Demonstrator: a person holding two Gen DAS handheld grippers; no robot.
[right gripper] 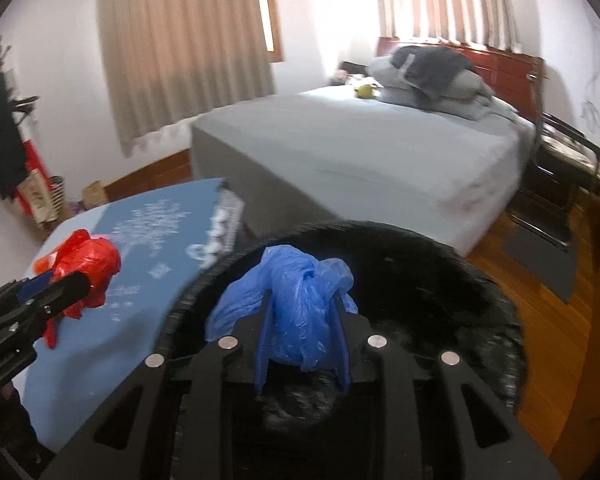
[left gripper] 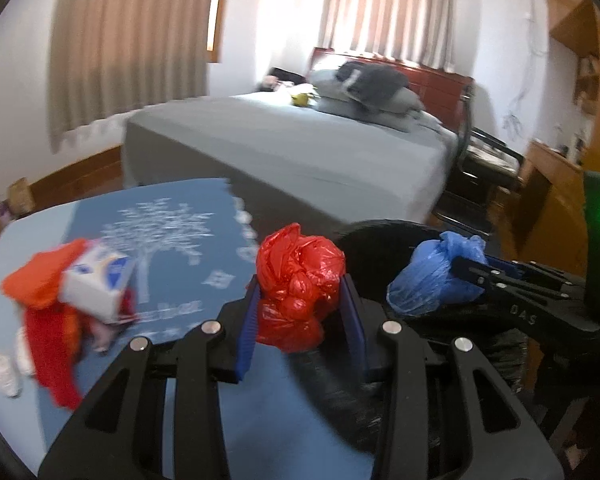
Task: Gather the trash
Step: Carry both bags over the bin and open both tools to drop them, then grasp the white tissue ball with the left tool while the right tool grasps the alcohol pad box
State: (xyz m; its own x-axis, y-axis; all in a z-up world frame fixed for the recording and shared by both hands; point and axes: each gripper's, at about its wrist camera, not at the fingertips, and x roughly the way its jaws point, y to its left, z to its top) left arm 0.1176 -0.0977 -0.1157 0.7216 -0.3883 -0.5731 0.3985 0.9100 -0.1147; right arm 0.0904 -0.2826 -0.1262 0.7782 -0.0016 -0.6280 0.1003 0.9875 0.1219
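A crumpled red plastic bag (left gripper: pixel 296 264) sits between the blue pads of my left gripper (left gripper: pixel 300 292), which is shut on it above the edge of the blue table (left gripper: pixel 172 216). My right gripper (right gripper: pixel 304 300) is shut on a crumpled blue plastic bag (right gripper: pixel 296 308), held over the open mouth of a black-lined bin (right gripper: pixel 460 272). The left wrist view shows that blue bag (left gripper: pixel 432 276) at the right gripper's tips (left gripper: pixel 466 272). On the table lie a white carton (left gripper: pixel 100 280), red and orange wrappers (left gripper: pixel 48 320) and small white crumpled bits (left gripper: pixel 4 372).
A grey bed (right gripper: pixel 360 152) with a pile of bedding stands behind the table and bin. A dark chair (right gripper: pixel 560 160) is beside it on the wooden floor (right gripper: pixel 548 320). Wooden furniture (left gripper: pixel 556 184) is at the right; boxes and bags (right gripper: pixel 44 196) are by the left wall.
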